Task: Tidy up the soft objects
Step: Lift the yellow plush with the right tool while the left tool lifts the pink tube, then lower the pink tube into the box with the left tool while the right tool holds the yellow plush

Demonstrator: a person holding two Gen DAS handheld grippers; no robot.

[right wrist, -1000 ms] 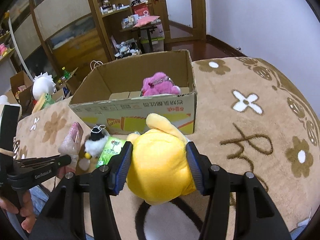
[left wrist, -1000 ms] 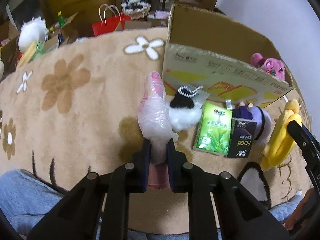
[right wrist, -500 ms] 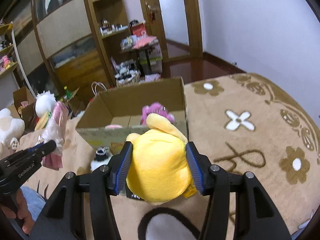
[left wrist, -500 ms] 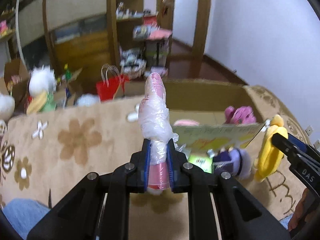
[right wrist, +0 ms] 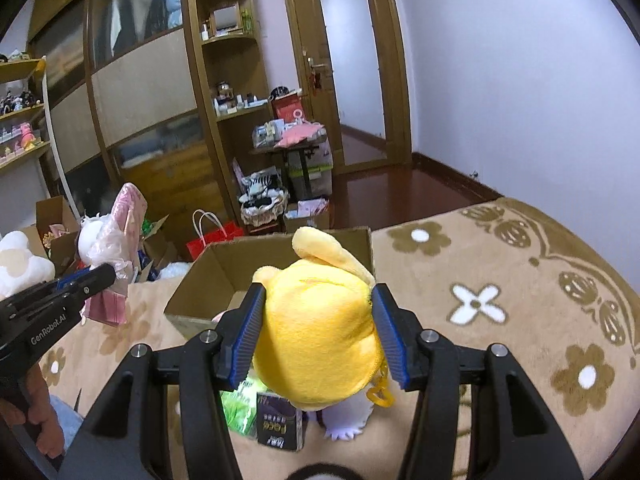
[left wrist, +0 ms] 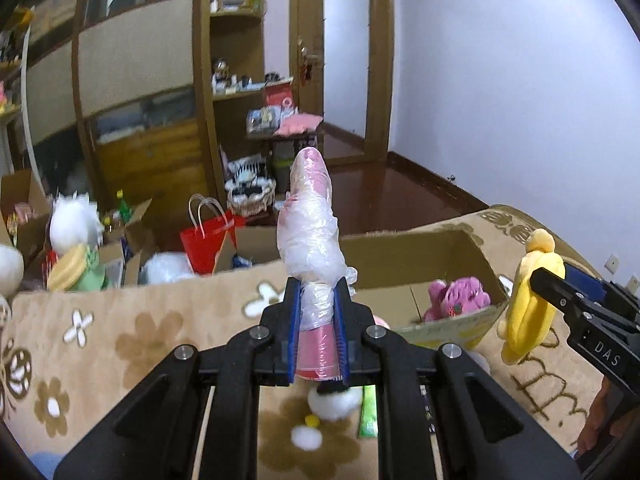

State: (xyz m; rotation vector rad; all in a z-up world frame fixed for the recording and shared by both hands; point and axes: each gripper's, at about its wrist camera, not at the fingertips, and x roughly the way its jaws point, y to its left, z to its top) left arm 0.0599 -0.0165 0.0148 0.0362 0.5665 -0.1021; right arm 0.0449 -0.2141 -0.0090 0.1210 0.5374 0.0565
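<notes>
My left gripper (left wrist: pixel 317 336) is shut on a pink soft item wrapped in clear plastic (left wrist: pixel 310 236), which it holds upright above the flowered rug. The yellow plush toy (right wrist: pixel 320 328) sits squeezed between the blue pads of my right gripper (right wrist: pixel 320 334), lifted off the rug. An open cardboard box (left wrist: pixel 404 256) lies just ahead of both, with a pink plush (left wrist: pixel 456 298) inside it. In the left wrist view the right gripper (left wrist: pixel 538 280) and the yellow plush toy (left wrist: pixel 530 300) hang at the box's right end. In the right wrist view the left gripper (right wrist: pixel 106 280) holds the wrapped item (right wrist: pixel 120 248) at the far left.
On the rug (right wrist: pixel 500 280) below the grippers lie a white fluffy toy (left wrist: pixel 334 404), a green packet (right wrist: pixel 238 410), a dark packet (right wrist: pixel 280 424) and a purple plush (right wrist: pixel 346 416). Beyond the rug's edge stand a red bag (left wrist: pixel 208 240), boxes, white plush toys (left wrist: pixel 76 224) and wooden shelving.
Both grippers have risen with their loads. The left gripper lifted the wrapped item off the rug and tilted up, so the room now fills its view. The box looks lower and nearer.
</notes>
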